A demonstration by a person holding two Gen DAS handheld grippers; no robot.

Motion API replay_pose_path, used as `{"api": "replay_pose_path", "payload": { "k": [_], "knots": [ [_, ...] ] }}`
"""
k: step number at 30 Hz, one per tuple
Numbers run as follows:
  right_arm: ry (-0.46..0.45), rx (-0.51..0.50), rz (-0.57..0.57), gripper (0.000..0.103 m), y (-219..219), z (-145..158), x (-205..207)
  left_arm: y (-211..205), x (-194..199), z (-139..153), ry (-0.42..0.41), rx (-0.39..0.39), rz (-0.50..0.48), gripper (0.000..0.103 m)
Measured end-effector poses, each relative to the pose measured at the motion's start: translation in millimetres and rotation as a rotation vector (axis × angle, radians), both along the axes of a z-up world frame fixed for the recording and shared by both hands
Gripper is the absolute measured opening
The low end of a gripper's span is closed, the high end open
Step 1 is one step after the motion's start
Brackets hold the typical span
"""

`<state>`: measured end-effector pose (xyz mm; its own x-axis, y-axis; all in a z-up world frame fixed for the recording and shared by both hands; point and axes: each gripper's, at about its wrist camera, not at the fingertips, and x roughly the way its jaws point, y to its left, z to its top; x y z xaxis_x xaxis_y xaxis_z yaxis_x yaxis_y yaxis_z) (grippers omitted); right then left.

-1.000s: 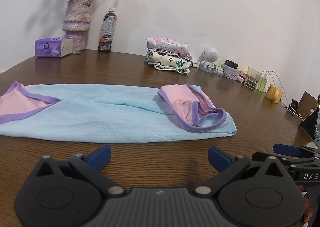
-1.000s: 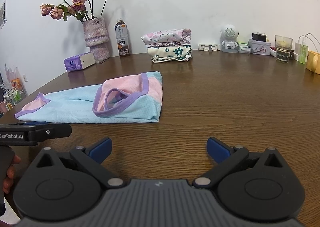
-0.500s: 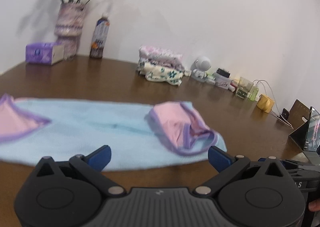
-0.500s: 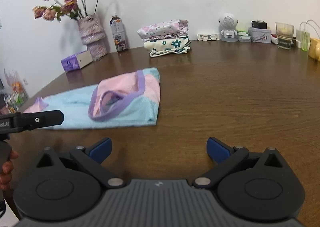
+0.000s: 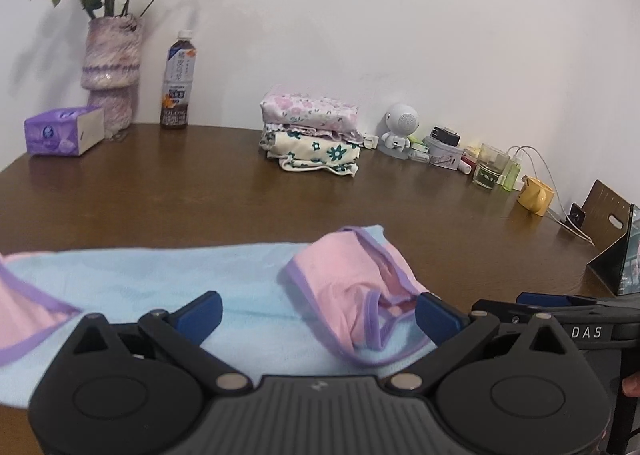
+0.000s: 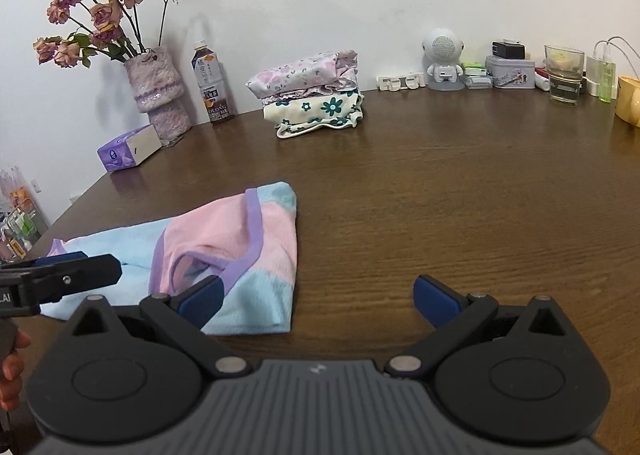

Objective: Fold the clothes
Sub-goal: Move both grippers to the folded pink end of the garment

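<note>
Both wide-open, empty grippers, left gripper (image 5: 318,313) and right gripper (image 6: 316,297), have been brought nearer; the mesh-textured blue garment (image 5: 168,287) now lies between the left jaws.

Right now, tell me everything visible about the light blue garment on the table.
The light blue garment looks like a thin, dotted-mesh knit with pink panels and purple binding along its openings. It lies flat on the brown wooden table, folded lengthwise into a long strip, one pink, purple-edged end turned back on top. The left gripper and right gripper are both open at its near edge; neither has closed on it. Its far left end runs out of view.
</note>
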<state>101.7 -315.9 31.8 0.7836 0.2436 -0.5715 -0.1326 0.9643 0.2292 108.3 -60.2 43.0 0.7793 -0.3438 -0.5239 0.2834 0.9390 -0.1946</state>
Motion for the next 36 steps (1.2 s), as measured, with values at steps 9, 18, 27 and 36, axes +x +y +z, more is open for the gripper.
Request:
{"api": "replay_pose_path", "payload": {
  "k": [9,18,27,36],
  "knots": [
    [0.004,0.003,-0.021,0.103,-3.6,2.5,15.9,-4.0,14.5,4.7,0.007,0.013,0.001,0.102],
    [0.005,0.013,-0.037,0.103,-8.9,0.5,23.2,-11.1,20.2,2.2,0.013,0.039,-0.014,0.102],
    [0.025,0.010,-0.056,0.103,-10.7,-4.8,28.8,-13.4,31.5,-3.5,0.033,0.033,0.014,0.100],
    [0.037,0.011,-0.044,0.103,-7.7,-5.7,38.1,-16.9,43.4,-4.9,0.041,0.043,0.039,0.101]
  ]
}}
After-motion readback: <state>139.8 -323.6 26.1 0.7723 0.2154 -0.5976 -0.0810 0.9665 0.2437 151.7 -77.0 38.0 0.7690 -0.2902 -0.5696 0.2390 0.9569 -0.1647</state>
